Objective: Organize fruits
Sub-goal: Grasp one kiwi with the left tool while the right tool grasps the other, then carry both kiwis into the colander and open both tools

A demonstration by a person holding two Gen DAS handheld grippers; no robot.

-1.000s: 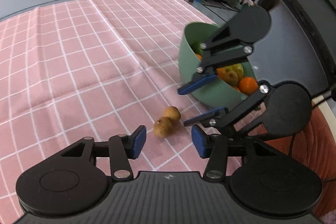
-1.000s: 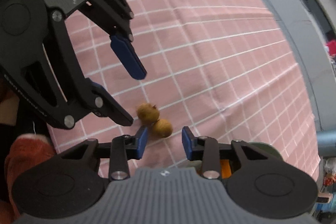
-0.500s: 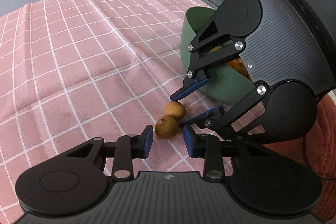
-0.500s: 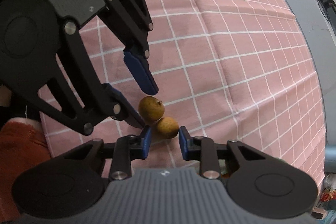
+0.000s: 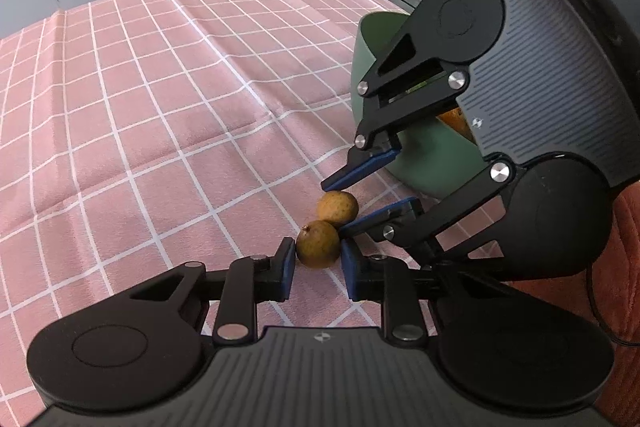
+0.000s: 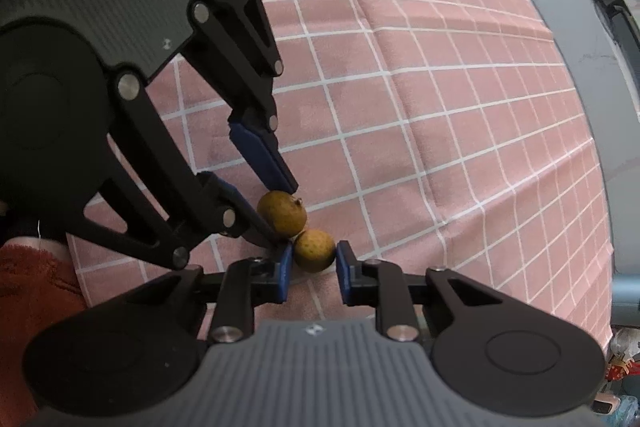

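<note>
Now both grippers have closed, one on each of the two small brown fruits lying on the pink checked cloth [image 5: 160, 131]. A second ago the jaws of both stood apart with the fruits loose ahead of them; over that second they narrowed, and each pair now presses a fruit from both sides.

Left gripper [image 5: 318, 259]: blue pads tight against the near fruit [image 5: 318, 243], the one showing a small stem nub. Right gripper [image 6: 314, 261]: pads tight against the far fruit [image 5: 337, 207], which sits at its own fingertips in the right wrist view [image 6: 315, 250]. The two fruits touch each other, and both rest on the cloth, so nothing is lifted yet. One right finger crosses just beside the left gripper's fruit; the tools are crowded.

Judgement: grasp step done for both; the lift and carry to the green bowl [image 5: 368, 67] are left. The bowl stands just beyond the fruits at the table's right edge, with orange fruit partly visible inside behind the right gripper.

Materials: fruits round, matt, tan-brown with faint speckling, the skin looking thin and dry. Cloth is soft woven fabric with white grid lines and fold creases. Bowl smooth, thick-walled, curved. Pads look rubbery; gripper arms are hard black plastic with metal pins.
</note>
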